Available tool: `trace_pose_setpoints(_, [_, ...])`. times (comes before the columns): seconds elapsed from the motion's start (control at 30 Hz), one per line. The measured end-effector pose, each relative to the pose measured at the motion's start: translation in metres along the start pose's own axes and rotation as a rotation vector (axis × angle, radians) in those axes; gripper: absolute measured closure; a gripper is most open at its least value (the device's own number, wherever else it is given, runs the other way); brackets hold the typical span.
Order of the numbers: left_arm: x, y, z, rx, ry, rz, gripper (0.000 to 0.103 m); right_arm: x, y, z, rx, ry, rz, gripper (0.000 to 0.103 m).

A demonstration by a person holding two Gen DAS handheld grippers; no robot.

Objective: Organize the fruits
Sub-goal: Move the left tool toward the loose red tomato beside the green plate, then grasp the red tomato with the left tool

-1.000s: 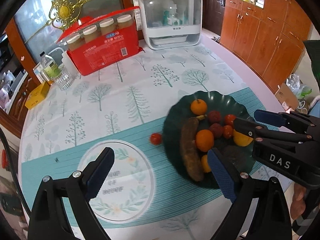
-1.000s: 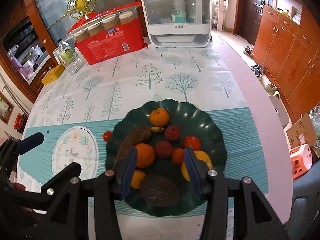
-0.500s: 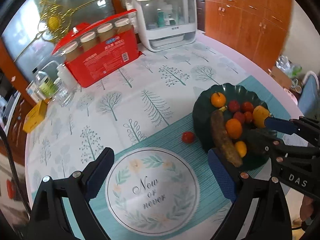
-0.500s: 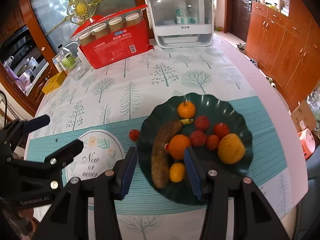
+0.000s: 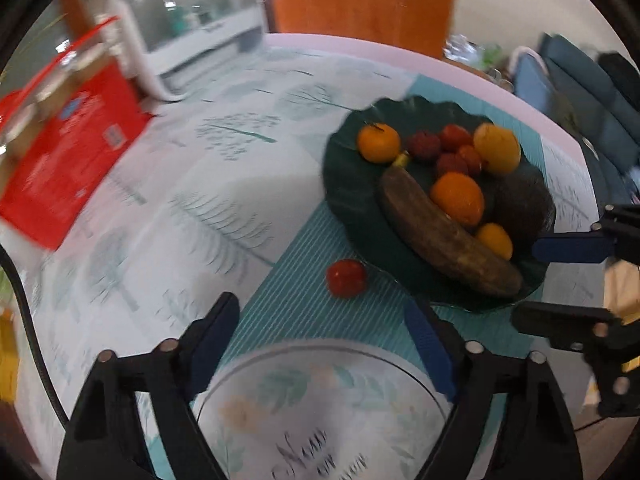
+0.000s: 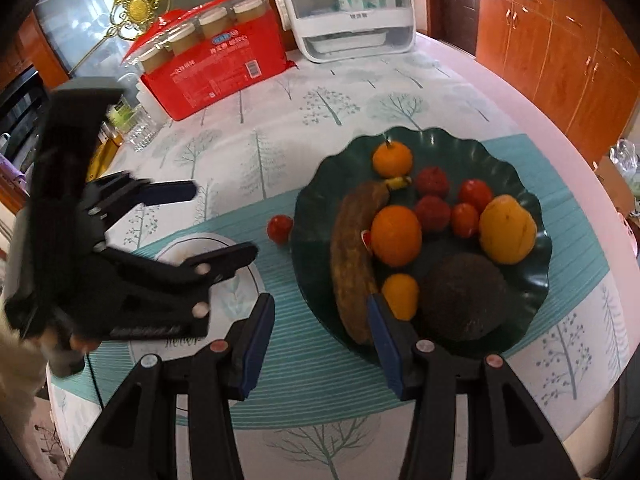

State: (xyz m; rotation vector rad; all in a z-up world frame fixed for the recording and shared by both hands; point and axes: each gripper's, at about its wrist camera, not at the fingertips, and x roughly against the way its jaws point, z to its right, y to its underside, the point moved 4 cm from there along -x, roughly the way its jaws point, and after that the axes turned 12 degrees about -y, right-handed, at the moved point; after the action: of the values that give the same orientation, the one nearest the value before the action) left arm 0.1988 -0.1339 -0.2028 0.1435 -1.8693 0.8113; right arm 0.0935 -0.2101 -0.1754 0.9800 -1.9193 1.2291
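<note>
A dark green scalloped plate (image 6: 320,208) (image 5: 344,184) holds a brown banana (image 6: 354,256) (image 5: 444,236), oranges (image 6: 396,234), red fruits (image 6: 432,212), a yellow fruit (image 6: 507,228) and a dark avocado (image 6: 460,300). One small red tomato (image 5: 346,278) (image 6: 280,229) lies on the tablecloth just left of the plate. My left gripper (image 5: 324,344) (image 6: 224,220) is open and empty, close in front of the tomato. My right gripper (image 6: 320,344) (image 5: 560,284) is open and empty at the plate's near edge.
A round white placemat (image 5: 320,412) lies under the left gripper. A red box of jars (image 6: 216,68) and a white appliance (image 6: 348,8) stand at the table's far side. A glass and bottles (image 6: 136,128) are at the far left. The table edge curves at the right.
The left gripper has swung right and moved toward the tomato and plate. The right gripper has shifted left and nearer, so the plate sits to its right. Both stay open.
</note>
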Motion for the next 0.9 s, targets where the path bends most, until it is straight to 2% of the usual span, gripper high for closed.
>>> trace_pose_setpoints(0.07, [-0.011,-0.003,0.002,-0.024,0.036,0.000,0.030,-0.002,0.003,0.002,-0.010,0.009,0.001,0.054])
trace_pose_setpoints(0.3, [-0.029,-0.012,0.004,-0.114,0.117,0.037,0.033,-0.010,0.008,0.014,-0.055,0.028,0.001,0.054])
trace_pose_setpoints(0.43, [-0.034,-0.012,0.001,-0.132,0.174,0.023,0.048,-0.013,0.008,0.017,-0.072,0.026,0.005,0.054])
trace_pose_setpoints(0.53, [-0.043,-0.007,0.003,-0.157,0.210,-0.007,0.049,-0.014,0.008,0.016,-0.069,0.028,0.007,0.054])
trace_pose_setpoints(0.73, [-0.051,-0.006,0.019,-0.209,0.204,-0.006,0.056,-0.017,0.004,0.017,-0.066,0.035,0.010,0.054])
trace_pose_setpoints(0.83, [-0.052,-0.010,0.024,-0.212,0.200,0.022,0.074,-0.017,0.005,0.018,-0.068,0.038,0.009,0.054])
trace_pose_setpoints(0.9, [-0.050,-0.010,0.028,-0.218,0.193,0.030,0.077,-0.017,0.005,0.019,-0.068,0.043,0.010,0.054])
